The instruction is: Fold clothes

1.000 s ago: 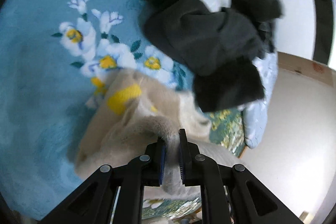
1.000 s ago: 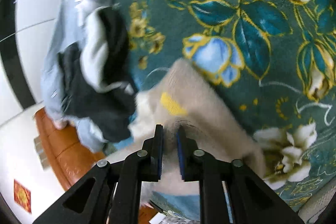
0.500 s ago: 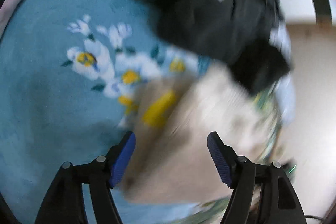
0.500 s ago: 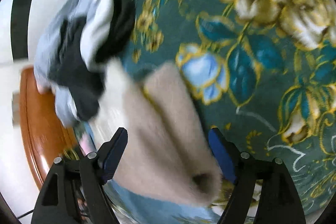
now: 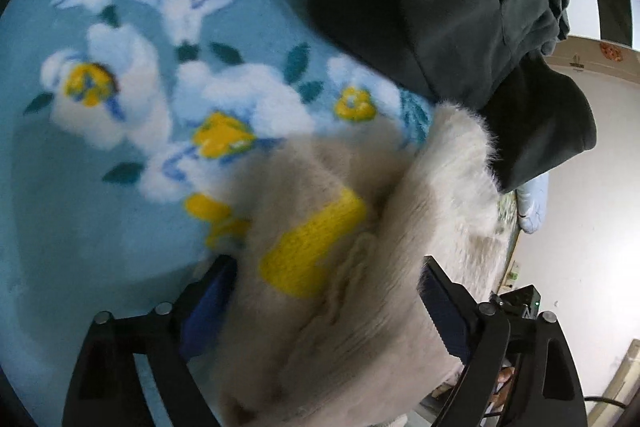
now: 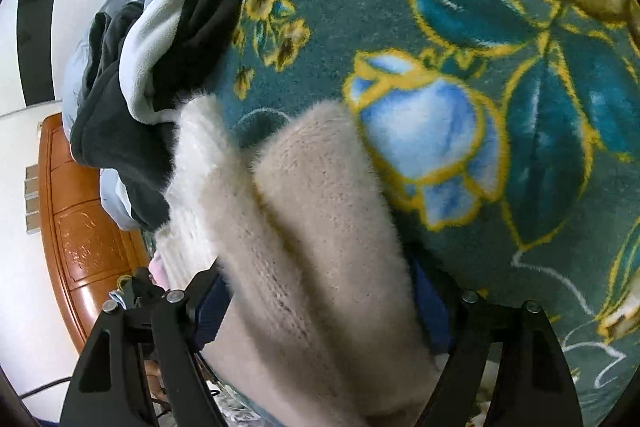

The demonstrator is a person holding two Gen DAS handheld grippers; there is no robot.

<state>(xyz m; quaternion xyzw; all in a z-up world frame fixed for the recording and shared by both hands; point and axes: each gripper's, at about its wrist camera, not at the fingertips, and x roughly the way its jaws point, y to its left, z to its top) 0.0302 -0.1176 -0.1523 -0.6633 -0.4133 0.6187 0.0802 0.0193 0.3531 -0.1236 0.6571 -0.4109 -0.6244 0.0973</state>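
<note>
Both claws, left claw [image 5: 324, 311] and right claw [image 6: 320, 311], straddle the folded sweater [image 5: 340, 267] wide open, gripping nothing; the dark clothes [image 5: 460, 7] beside the sweater remain unfolded.

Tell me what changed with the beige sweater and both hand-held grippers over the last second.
Both let go: the left hand-held gripper and the right hand-held gripper were clamped on the fuzzy beige sweater a second ago and now stand open, the sweater lying between their jaws. Both cameras have moved closer to it. The dark clothes pile beside it and the floral blankets stayed put.
</note>
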